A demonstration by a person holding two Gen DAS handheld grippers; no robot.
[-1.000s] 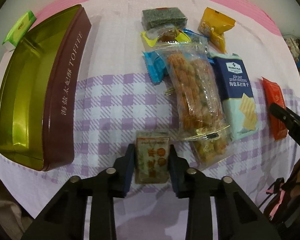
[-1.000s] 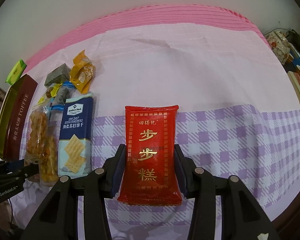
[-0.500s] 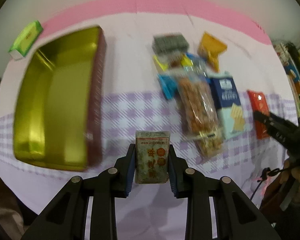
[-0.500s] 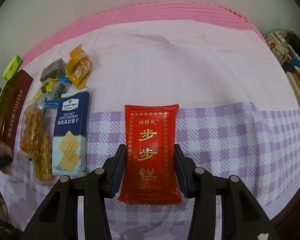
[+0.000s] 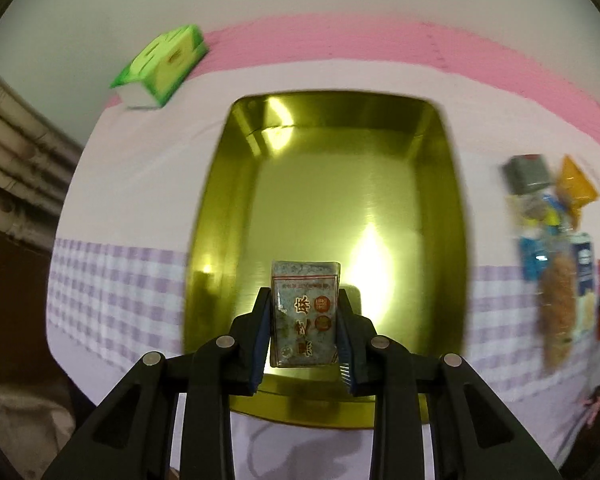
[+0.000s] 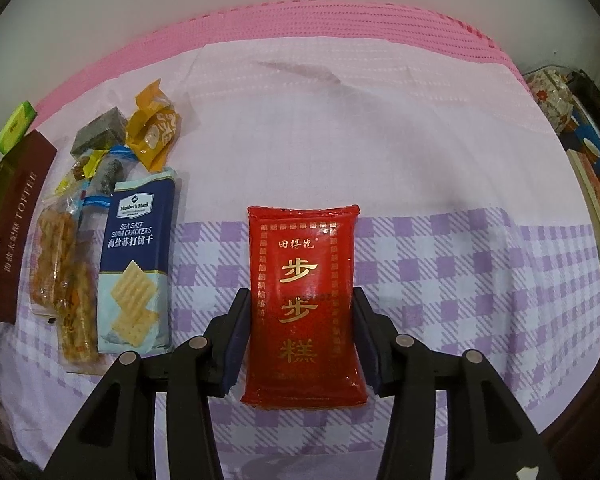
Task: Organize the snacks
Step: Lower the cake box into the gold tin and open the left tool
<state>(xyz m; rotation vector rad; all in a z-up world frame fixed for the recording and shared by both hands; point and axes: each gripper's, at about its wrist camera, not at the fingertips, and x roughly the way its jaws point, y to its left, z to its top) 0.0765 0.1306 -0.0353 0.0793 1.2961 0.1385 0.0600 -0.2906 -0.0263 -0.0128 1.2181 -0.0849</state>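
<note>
Grey-speckled small packet (image 5: pixel 305 312) riding pinched between the pads of the left gripper (image 5: pixel 305 334), poised above the near end of the gold tin (image 5: pixel 432 184); light, fairly stiff, best gripped across the long edges. Red glossy pouch (image 6: pixel 304 300) lying on the checked cloth (image 6: pixel 460 280) between the widening jaws of the right gripper (image 6: pixel 302 340); soft, slippery, likely crushable. Lying beyond, leftward: cracker pack (image 6: pixel 138 264).

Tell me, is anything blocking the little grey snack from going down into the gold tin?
Nothing visible is. The left hand-held gripper holds the grey snack packet right over the open gold tin, whose inside looks bare, with no lid on it.
</note>
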